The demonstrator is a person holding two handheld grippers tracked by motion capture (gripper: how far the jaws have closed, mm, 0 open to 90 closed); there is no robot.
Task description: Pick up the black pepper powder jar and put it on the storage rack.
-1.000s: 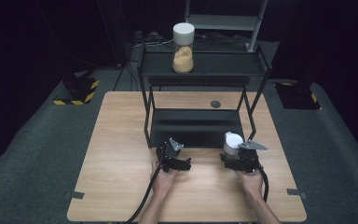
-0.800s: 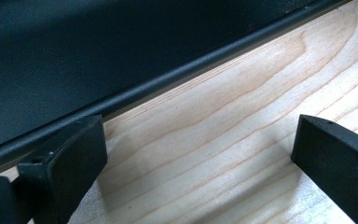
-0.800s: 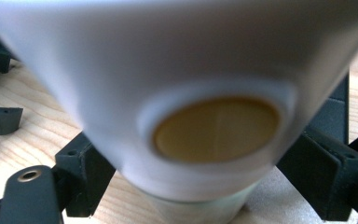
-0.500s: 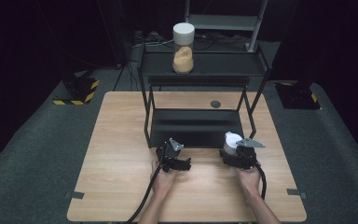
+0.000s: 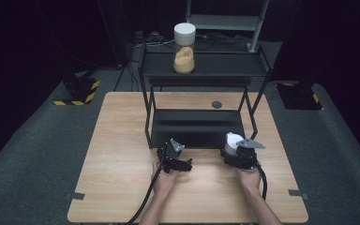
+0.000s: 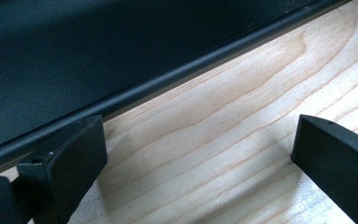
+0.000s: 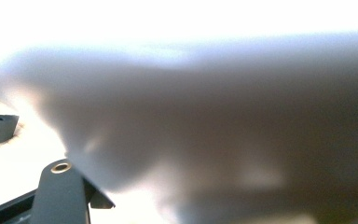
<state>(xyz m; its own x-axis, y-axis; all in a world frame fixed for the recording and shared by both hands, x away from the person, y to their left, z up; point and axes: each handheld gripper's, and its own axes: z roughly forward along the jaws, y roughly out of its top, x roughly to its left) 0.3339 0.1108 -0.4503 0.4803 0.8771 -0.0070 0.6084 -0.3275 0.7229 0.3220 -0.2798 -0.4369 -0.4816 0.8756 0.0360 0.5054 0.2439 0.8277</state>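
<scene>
My right gripper (image 5: 233,146) rests on the wooden table (image 5: 122,140) in front of the black shelf's right leg. Its jaws have just been closing around a white rounded object (image 5: 232,139), and they now grip it. In the right gripper view that white object (image 7: 214,116) is a close, blurred mass. My left gripper (image 5: 167,152) lies near the front edge of the shelf's lower deck. It stands open (image 6: 196,154), with only bare wood between the wide-set fingers (image 6: 74,158).
A black two-level metal shelf (image 5: 197,129) stands mid-table. On its top deck is a clear jar (image 5: 184,51) with a white lid and tan contents. A small dark disc (image 5: 216,104) lies on the table behind the lower deck. Dark carpet surrounds the table.
Both hands rest in the same spots and the white object has not shifted. No clear difference shows from above.
</scene>
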